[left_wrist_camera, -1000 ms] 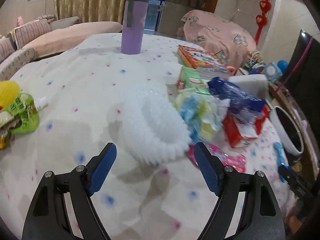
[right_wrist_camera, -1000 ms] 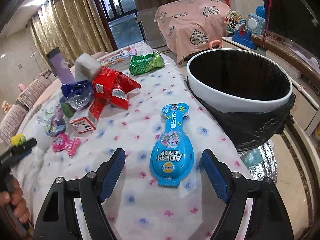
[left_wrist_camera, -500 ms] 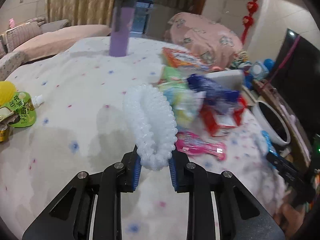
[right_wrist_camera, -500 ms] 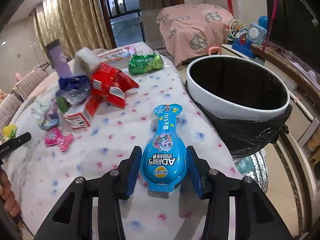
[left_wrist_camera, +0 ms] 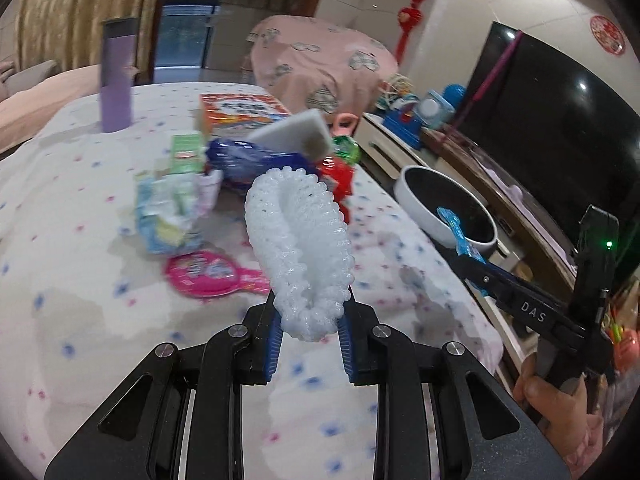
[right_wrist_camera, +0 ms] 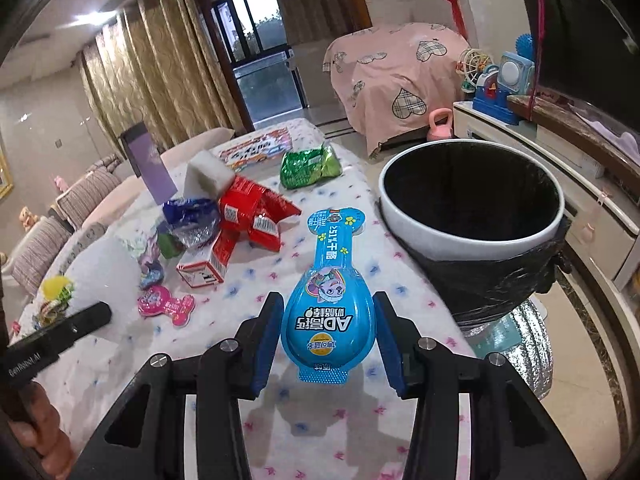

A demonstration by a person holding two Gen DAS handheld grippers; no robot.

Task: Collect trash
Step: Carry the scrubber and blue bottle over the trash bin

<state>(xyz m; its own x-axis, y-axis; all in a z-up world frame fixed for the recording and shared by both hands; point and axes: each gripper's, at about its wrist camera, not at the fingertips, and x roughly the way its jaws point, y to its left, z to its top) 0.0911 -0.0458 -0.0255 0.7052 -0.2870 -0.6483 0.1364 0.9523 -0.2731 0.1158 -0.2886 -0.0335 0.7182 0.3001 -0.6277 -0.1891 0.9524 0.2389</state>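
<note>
Blue wrapper (right_wrist_camera: 329,312) beside black-lined bin (right_wrist_camera: 472,236)

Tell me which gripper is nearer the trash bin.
Right. The right gripper, holding the blue packet, is beside the trash bin; the left gripper is farther back.

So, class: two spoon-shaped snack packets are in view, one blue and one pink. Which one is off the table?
The blue packet, gripped between the right gripper fingers; the pink packet lies flat on the tablecloth.
</note>
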